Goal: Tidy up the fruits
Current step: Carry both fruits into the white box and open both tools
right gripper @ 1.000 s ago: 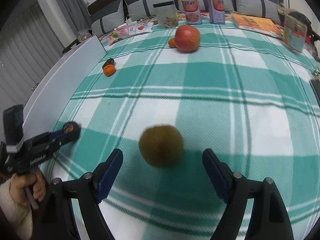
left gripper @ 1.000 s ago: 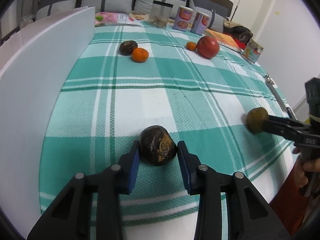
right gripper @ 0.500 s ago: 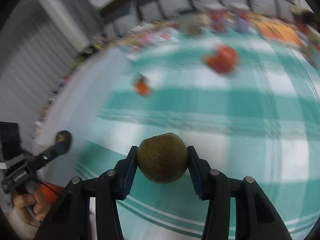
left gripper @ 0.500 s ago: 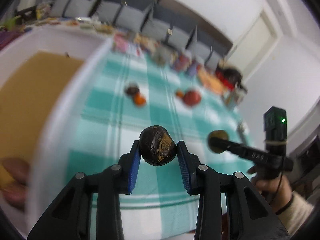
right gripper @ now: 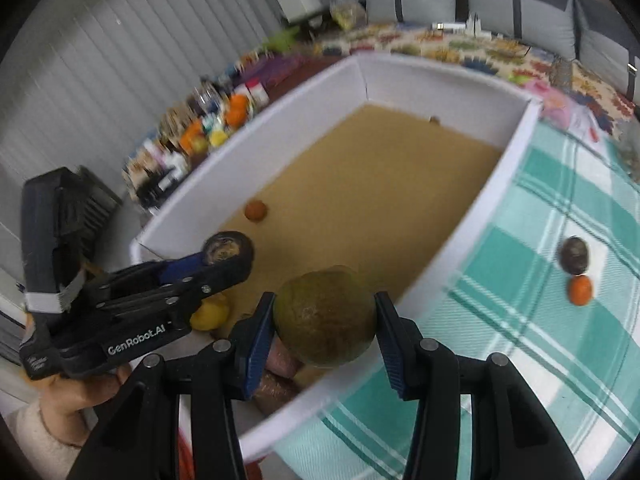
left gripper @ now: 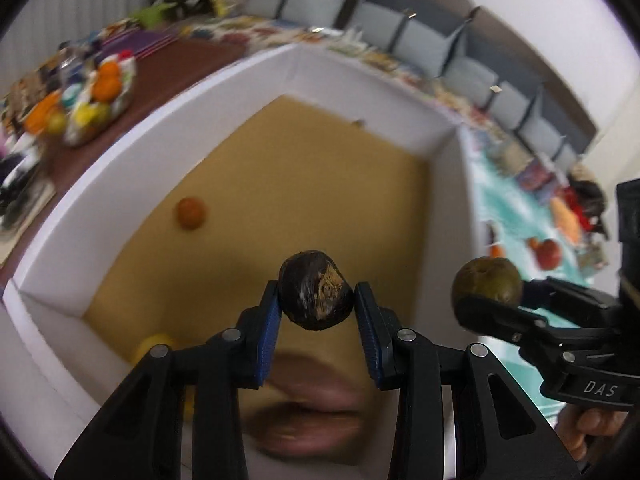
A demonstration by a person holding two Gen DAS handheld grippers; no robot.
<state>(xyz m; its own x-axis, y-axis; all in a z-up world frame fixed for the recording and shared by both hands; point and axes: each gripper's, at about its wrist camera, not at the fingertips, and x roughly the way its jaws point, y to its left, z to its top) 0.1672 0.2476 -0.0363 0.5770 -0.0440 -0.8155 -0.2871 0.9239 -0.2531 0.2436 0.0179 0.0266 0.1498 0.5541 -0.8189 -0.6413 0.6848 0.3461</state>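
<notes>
My left gripper (left gripper: 316,314) is shut on a dark brown wrinkled fruit (left gripper: 316,294) and holds it above the inside of a white-walled box (left gripper: 360,80) with a tan floor. My right gripper (right gripper: 325,326) is shut on a brown-green round fruit (right gripper: 325,314), held over the box's near right wall (right gripper: 460,236). The box holds a small orange (left gripper: 191,213), a yellow fruit (right gripper: 210,312) and a pinkish-brown item (left gripper: 312,408). The left gripper (right gripper: 226,250) shows in the right wrist view, the right gripper (left gripper: 486,286) in the left wrist view.
On the green plaid cloth (right gripper: 540,280) lie a dark fruit (right gripper: 575,255) with a small orange (right gripper: 580,290), and farther off a red fruit (left gripper: 548,254). A dish of mixed fruit (left gripper: 92,100) stands on the brown table left of the box. Grey cushions line the back.
Both grippers have lifted their fruits off the cloth and swung left, over the white box. The right gripper closed on the brown-green fruit during the last second.
</notes>
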